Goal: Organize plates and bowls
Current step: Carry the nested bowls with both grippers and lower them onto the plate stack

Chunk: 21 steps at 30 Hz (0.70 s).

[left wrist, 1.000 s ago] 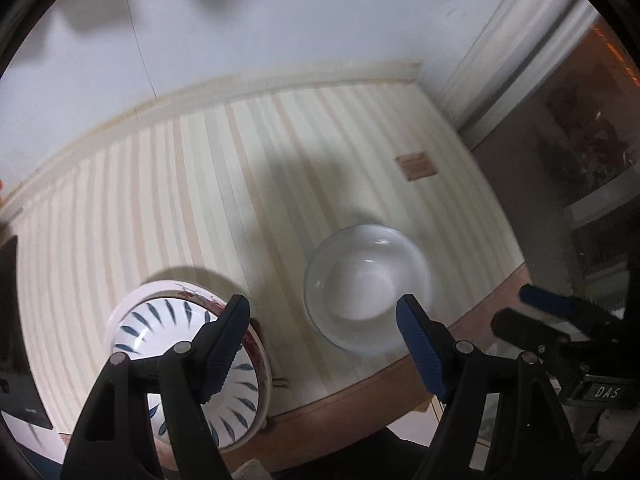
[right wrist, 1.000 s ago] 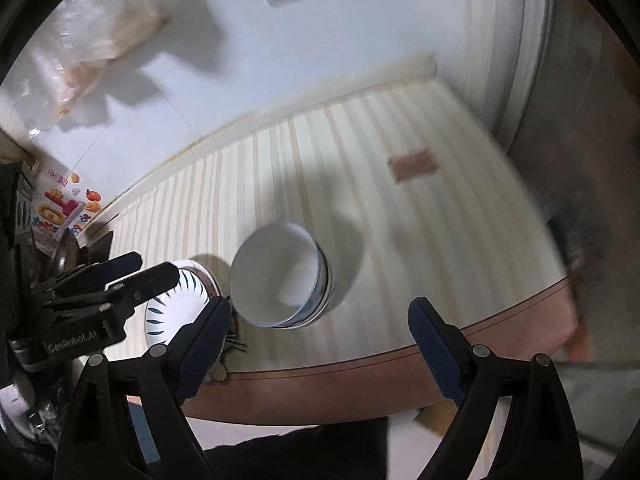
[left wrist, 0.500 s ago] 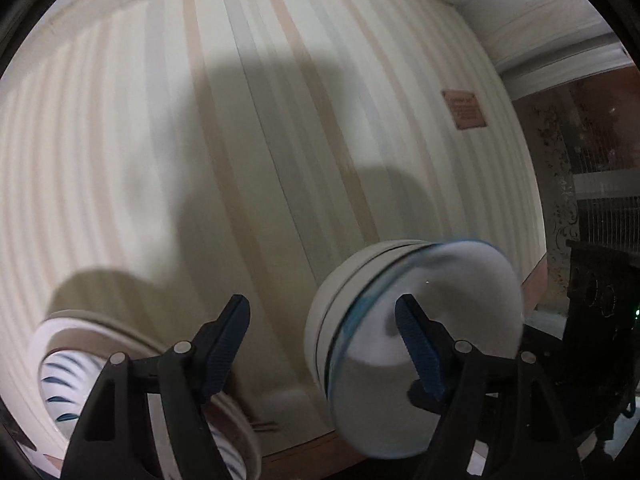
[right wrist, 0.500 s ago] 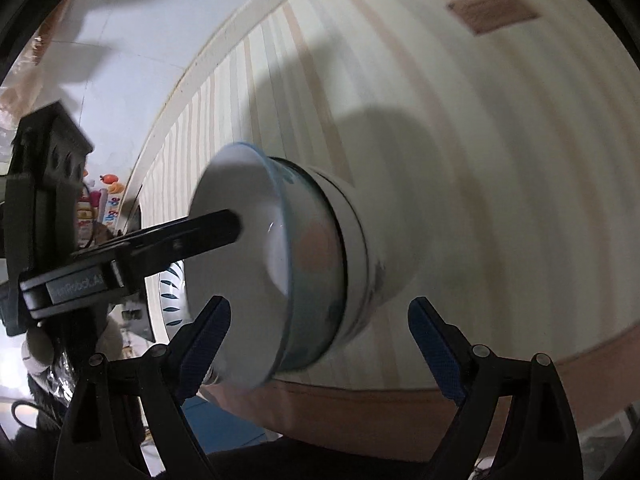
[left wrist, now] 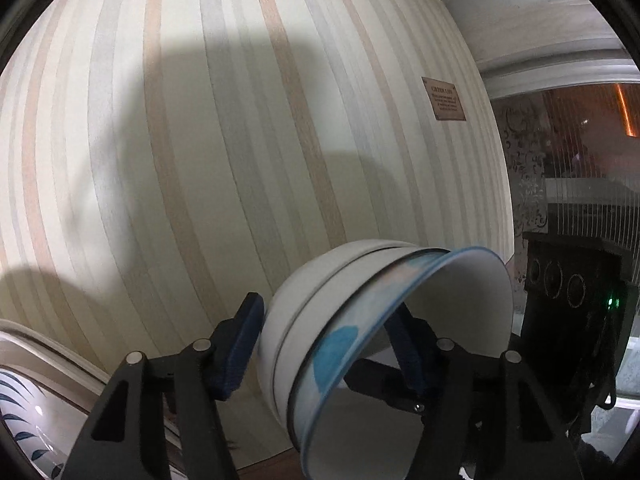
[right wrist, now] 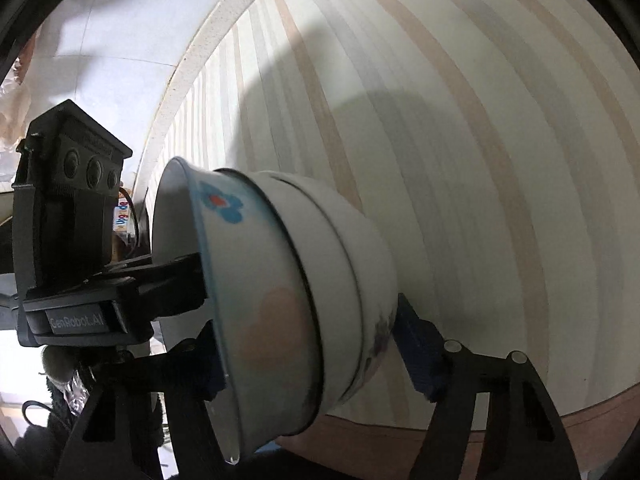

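- Here the stack of bowls stands on the striped tabletop, near its brown front edge, well short of the small brown label.
- The left gripper straddles the stack's rim, its jaws closing; whether the pads press yet, I cannot tell.
- The right gripper straddles the stack's opposite rim, jaws closing; contact is likewise unclear.
- A blue-leaf plate lies left of the stack.

Glossy glazed bowls, matt tabletop
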{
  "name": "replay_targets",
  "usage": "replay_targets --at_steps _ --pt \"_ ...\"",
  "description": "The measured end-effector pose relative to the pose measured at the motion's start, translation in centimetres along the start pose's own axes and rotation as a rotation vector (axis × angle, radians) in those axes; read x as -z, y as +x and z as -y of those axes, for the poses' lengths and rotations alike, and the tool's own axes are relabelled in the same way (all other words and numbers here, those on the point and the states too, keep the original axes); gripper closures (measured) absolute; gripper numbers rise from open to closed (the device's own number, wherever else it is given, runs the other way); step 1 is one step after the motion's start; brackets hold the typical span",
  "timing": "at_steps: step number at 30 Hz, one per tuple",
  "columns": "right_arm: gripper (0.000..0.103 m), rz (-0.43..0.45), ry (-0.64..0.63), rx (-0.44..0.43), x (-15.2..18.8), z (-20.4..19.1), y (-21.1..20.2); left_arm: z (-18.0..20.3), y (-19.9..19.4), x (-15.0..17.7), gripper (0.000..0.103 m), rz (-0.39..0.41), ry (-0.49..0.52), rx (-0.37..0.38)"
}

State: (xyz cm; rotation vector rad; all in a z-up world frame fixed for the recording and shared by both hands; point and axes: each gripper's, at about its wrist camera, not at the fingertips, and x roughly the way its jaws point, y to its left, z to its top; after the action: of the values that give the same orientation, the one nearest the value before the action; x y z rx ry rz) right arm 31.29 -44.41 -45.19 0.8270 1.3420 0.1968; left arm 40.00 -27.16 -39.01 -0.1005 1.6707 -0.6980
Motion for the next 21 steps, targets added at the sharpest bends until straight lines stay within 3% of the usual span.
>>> replay_targets --at_steps 5,21 --pt "0.043 0.024 0.008 0.010 0.4 0.2 -0.1 0.0 0.0 0.1 0.044 0.010 -0.019 -0.015" --pt "0.043 -0.027 0.065 -0.049 -0.2 0.0 1.1 -0.6 -1.8 0.7 0.044 0.026 -0.024 -0.076"
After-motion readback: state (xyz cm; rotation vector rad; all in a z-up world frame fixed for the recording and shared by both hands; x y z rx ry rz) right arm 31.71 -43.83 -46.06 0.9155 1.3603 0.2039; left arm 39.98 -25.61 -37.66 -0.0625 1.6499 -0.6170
